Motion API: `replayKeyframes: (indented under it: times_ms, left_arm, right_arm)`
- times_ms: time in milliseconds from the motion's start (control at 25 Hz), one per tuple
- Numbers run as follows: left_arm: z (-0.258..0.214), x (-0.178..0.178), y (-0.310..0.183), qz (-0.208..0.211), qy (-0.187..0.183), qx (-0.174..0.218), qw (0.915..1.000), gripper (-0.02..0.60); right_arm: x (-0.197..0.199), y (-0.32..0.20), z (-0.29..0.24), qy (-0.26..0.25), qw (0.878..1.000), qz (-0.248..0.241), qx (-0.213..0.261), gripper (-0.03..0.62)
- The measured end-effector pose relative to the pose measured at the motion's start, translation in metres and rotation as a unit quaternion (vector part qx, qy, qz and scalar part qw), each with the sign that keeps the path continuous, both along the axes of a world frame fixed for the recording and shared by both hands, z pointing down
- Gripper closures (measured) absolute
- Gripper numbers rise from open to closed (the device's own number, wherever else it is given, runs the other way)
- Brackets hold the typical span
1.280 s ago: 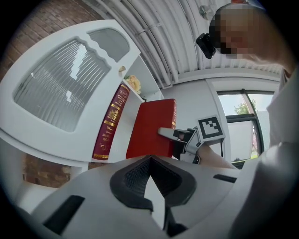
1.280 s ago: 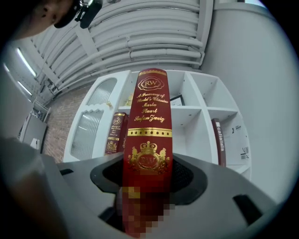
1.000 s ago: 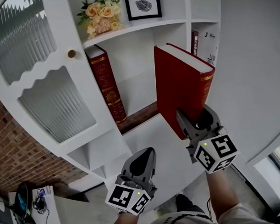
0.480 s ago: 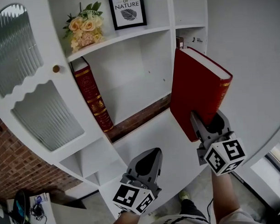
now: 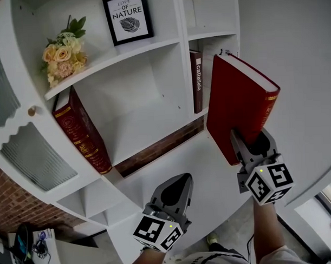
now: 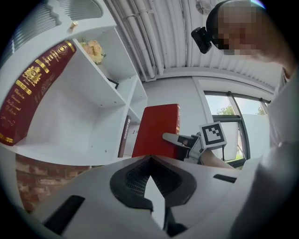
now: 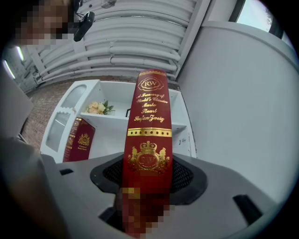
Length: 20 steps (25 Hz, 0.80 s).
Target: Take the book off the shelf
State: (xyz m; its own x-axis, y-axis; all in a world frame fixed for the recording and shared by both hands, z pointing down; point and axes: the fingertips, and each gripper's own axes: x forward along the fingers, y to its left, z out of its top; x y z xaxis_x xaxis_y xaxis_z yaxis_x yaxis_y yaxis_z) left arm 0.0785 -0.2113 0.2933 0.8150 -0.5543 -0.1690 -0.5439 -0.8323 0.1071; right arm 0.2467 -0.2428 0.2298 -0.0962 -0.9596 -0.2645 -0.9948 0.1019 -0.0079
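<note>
The right hand-held gripper (image 5: 243, 145) clamps the red book (image 5: 234, 99) from below.

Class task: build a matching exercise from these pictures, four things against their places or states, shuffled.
Things:
1 red book
2 maroon book
3 framed print
4 left gripper

Places or states:
A shut, empty
B standing on the upper shelf
C held in the right gripper
D leaning inside a compartment

Pairs: 1-C, 2-D, 3-B, 4-A
</note>
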Motion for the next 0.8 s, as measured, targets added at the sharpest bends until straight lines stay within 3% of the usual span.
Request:
replayKeyframes:
  times_ms: [320,800]
  left_arm:
    - [0.004,0.053,-0.039,-0.030,-0.010,-0.002,0.9995,0.571]
    - [0.002,0.087,-0.073,-0.079,-0.016,-0.006,0.9967,0.571]
  right_arm:
    - [0.049,-0.060,0.004,0.001,1.000,-0.026,-0.001,0.350]
    - [0.066,-0.115,-0.017,0.020,0.997,-0.075,0.021,0.350]
